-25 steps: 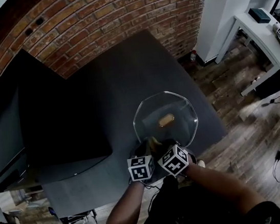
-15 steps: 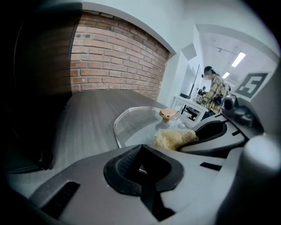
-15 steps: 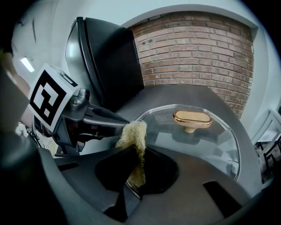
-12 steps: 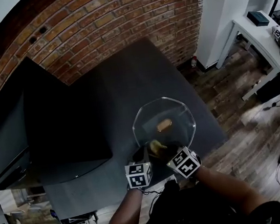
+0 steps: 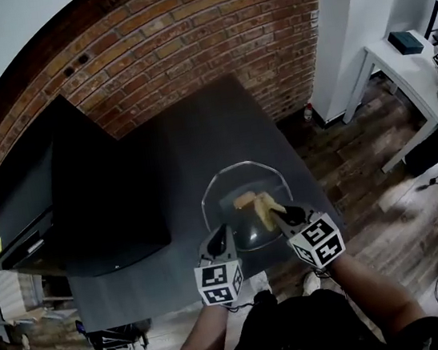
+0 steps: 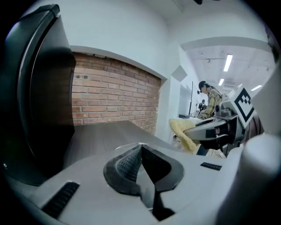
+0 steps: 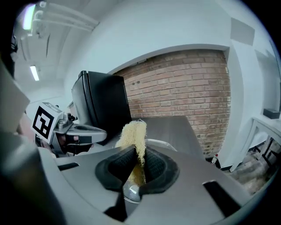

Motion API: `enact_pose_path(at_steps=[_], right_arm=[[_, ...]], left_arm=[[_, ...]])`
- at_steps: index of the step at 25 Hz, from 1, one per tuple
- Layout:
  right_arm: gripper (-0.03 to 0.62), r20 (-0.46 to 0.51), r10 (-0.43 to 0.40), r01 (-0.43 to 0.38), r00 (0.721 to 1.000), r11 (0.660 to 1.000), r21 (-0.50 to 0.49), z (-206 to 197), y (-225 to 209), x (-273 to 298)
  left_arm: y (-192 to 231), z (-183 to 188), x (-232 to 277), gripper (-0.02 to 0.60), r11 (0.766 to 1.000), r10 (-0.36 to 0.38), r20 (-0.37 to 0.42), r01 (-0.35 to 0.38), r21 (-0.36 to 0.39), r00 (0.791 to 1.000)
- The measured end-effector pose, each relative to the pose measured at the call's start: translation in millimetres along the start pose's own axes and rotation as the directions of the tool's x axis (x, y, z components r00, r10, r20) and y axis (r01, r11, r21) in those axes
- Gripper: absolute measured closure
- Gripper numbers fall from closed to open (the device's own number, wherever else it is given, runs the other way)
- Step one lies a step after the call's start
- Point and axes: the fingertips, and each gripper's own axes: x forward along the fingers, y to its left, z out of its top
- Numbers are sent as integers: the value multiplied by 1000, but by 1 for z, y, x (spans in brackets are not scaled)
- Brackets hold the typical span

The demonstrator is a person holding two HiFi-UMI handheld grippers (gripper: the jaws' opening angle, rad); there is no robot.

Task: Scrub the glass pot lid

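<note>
The glass pot lid point(image 5: 232, 184) lies on the dark table point(image 5: 174, 144), its tan knob point(image 5: 243, 200) near the middle. My left gripper point(image 5: 221, 239) is shut on the lid's near left rim; in the left gripper view its jaws point(image 6: 140, 151) meet on the thin glass edge. My right gripper point(image 5: 277, 214) is shut on a yellow scrubber point(image 5: 266, 208), which rests over the lid just right of the knob. In the right gripper view the scrubber point(image 7: 134, 134) sticks up from the closed jaws, with the lid rim point(image 7: 163, 143) behind it.
A large black appliance point(image 5: 77, 198) stands on the table's left half. A brick wall point(image 5: 185, 45) runs behind. The table's near edge point(image 5: 164, 299) is just in front of the person. A white desk point(image 5: 404, 55) stands on the wood floor at the right.
My right gripper has swung from beside the left gripper to the right, carrying the scrubber up over the lid near the knob. The left gripper stays at the near rim.
</note>
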Motion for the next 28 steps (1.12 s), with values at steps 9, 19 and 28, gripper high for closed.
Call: enact_pose_path(at_steps=[9,19,28], right_arm=[[546,87,60,-57,994,998,-32,18,-11,-68],[546,89,137,-134,987,990,-43,-1,-3,-111],[546,80,152,-149,985,988,-40,-12,0,-117]], left_arm=[[-60,35,-44,548,997,79,102,-81,13,992],[-104,13,-83,548,987,152,100,-147,-57,983],[-116,-7,-89,548,984,158,68,-152,-90,985]])
